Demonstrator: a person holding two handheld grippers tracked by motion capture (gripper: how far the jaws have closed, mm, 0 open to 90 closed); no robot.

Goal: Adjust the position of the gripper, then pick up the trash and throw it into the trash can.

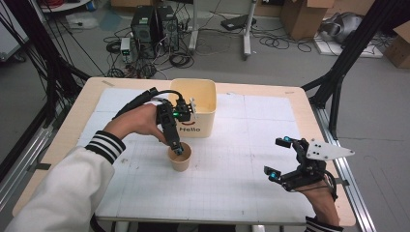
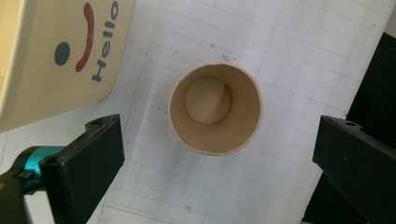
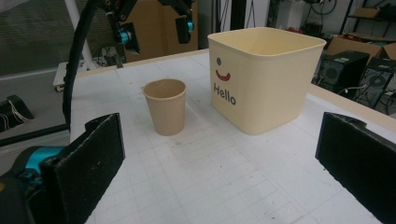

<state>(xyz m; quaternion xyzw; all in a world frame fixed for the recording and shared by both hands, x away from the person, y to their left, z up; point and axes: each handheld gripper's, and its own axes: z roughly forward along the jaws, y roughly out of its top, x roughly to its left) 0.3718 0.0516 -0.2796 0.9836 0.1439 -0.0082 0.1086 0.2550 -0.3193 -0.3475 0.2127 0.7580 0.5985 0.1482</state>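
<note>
A brown paper cup (image 1: 180, 158) stands upright and empty on the white gridded mat (image 1: 241, 145), just in front of a cream bin (image 1: 196, 104) marked "Hello". My left gripper (image 1: 178, 148) hangs directly over the cup, pointing down, jaws open. In the left gripper view I look straight into the cup (image 2: 215, 109), with the left gripper (image 2: 219, 172) open wider than the rim. My right gripper (image 1: 276, 158) rests open near the table's right front. Its own view shows the right gripper (image 3: 219, 172) open, with the cup (image 3: 165, 106), the bin (image 3: 264, 74) and the left gripper (image 3: 154, 30) beyond.
The bin (image 2: 56, 56) stands close behind the cup, a small gap between them. The wooden table edge (image 1: 333, 193) runs just right of my right hand. Black frame posts (image 1: 338, 82) flank the table; computers and cables (image 1: 154, 29) lie on the floor behind.
</note>
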